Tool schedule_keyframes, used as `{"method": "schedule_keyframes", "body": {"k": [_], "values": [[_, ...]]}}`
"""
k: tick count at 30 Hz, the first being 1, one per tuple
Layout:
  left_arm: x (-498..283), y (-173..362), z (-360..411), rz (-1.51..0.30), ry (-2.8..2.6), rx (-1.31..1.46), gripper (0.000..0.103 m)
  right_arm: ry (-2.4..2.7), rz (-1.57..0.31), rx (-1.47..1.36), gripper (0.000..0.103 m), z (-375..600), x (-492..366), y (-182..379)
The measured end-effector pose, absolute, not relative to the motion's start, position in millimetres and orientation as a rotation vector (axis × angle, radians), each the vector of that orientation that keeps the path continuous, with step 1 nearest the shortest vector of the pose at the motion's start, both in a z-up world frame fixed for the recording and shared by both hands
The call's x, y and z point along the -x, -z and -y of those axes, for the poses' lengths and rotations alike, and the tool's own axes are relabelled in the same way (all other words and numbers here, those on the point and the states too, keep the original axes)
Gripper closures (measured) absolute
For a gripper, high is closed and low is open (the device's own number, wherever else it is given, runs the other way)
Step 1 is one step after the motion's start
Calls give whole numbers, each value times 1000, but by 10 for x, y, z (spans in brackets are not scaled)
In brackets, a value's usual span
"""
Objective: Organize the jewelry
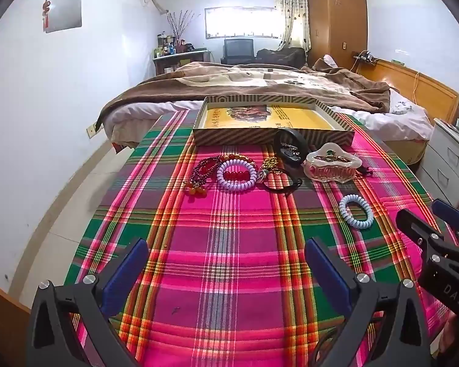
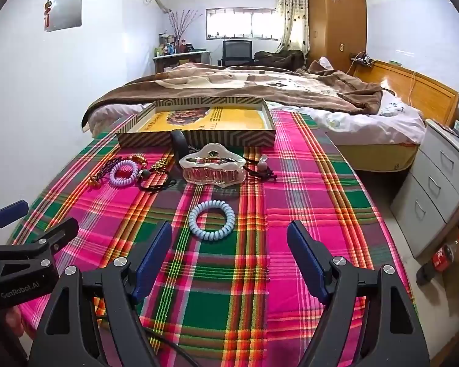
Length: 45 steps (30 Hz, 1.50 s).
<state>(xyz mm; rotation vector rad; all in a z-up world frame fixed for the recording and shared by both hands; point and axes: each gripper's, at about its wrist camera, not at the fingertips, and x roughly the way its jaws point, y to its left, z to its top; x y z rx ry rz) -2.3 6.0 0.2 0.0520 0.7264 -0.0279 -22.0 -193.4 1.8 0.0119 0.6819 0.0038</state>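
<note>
Both grippers hover low over the near end of a plaid cloth (image 1: 229, 244) in pink, green and orange. The left gripper (image 1: 226, 270) has its jaws spread wide with nothing between them; the right gripper (image 2: 229, 257) is likewise spread and empty.

From the right wrist view, a pale blue spiral bracelet (image 2: 211, 220) lies alone on the cloth at 12 o'clock, just beyond the blue pads (image 2: 151, 263), with bare cloth around it. Farther along the same line sits a clear scalloped jewelry dish (image 2: 212, 169) holding small pieces too tangled to tell apart. A black ring-shaped case (image 2: 179, 146) stands just behind the dish at 11 o'clock, and a small dark charm on a cord (image 2: 264, 168) lies at its 3 o'clock side.

From the left wrist view, the loose jewelry is clustered at 12 o'clock: a lilac spiral bracelet (image 1: 237, 174) lies over red beads (image 1: 236, 175), a dark red bead necklace (image 1: 203, 169) touches it on the left, and a gold chain (image 1: 270, 163) and a black cord loop (image 1: 280, 183) lie on its right.

A shallow striped cardboard tray (image 1: 274, 136) with a yellow printed bottom rests at the far edge of the cloth. Behind it are a bed with a brown blanket (image 1: 260, 85) and a wooden wardrobe (image 1: 336, 15).
</note>
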Motion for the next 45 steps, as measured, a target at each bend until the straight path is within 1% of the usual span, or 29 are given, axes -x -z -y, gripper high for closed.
{"method": "schedule_keyframes", "body": {"k": [35,45], "values": [[-51,91,-72,-774,71,-49,0,-1,-670,0,26,1874,190,-59],[-48,22,-146,-752,58,-28,0,-5,-666,3,26,1843,187,-76]]}}
